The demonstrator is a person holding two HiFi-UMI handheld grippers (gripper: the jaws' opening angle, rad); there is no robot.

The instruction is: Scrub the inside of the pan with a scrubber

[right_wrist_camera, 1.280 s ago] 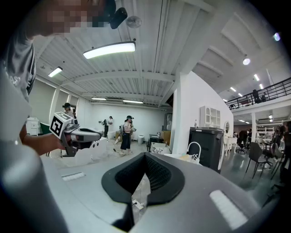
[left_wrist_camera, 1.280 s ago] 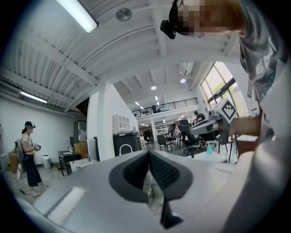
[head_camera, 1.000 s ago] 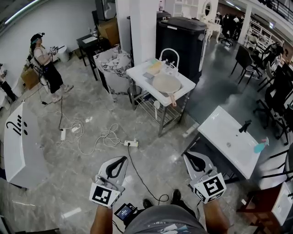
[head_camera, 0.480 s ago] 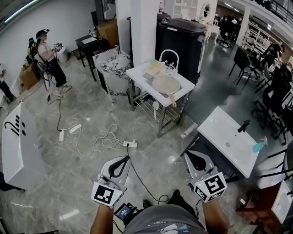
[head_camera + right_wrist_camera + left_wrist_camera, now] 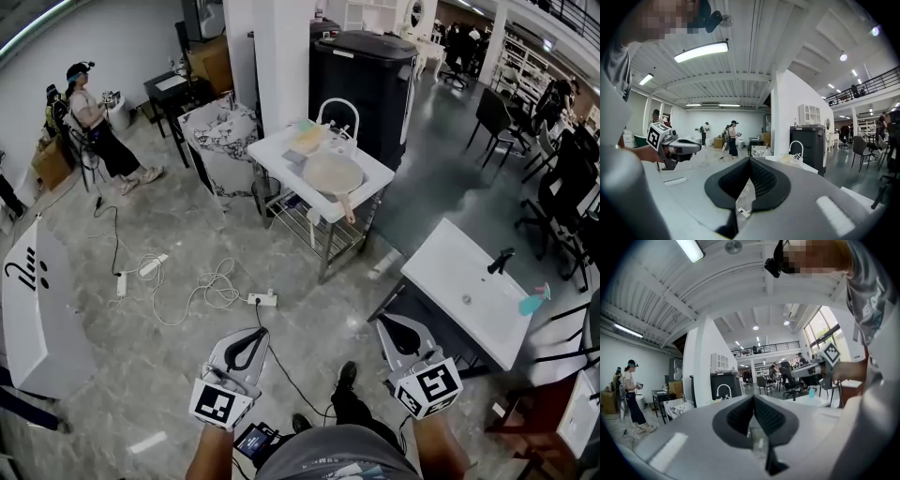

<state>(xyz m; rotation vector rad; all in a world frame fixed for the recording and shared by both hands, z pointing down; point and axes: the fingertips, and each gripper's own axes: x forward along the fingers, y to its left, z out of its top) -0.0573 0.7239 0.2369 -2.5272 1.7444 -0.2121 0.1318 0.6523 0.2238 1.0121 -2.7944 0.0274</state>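
**Polished Stone, Matt Plastic**

The floor [image 5: 178, 253] was glossy, veined grey stone that mirrored the lights. The pan [image 5: 332, 173] looked matt beige on a smooth white worktop [image 5: 274, 150] over a bare metal wire frame [image 5: 323, 236]. The left gripper [image 5: 251, 336] and right gripper [image 5: 392, 326] wore matt grey plastic, their jaws lined with ribbed black pads.

Round beige pan [image 5: 331, 172] on white stand [image 5: 272, 152]
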